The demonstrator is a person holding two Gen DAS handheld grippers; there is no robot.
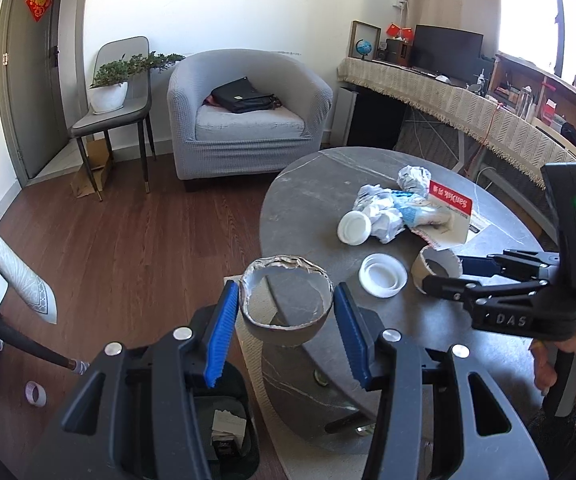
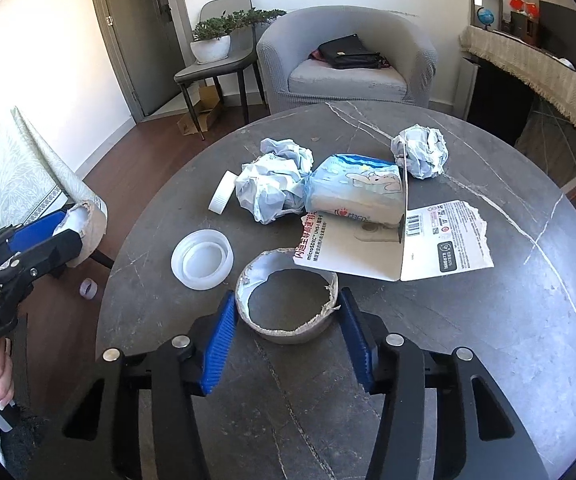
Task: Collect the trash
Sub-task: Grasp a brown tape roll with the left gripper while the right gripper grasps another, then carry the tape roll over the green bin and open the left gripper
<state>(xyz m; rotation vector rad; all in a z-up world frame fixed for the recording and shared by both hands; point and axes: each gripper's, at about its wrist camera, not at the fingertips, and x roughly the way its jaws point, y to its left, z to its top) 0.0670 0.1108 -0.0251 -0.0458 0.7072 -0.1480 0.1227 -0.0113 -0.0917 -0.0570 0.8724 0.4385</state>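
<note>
Over dark round table [image 2: 468, 320], 2 claws each clamp a cardboard ring.

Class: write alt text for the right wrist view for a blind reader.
The right gripper grips a torn cardboard ring on a round grey table. Behind lie crumpled paper, a tissue pack, plastic lids and torn packaging; at left, the left gripper holds a second ring.
</note>
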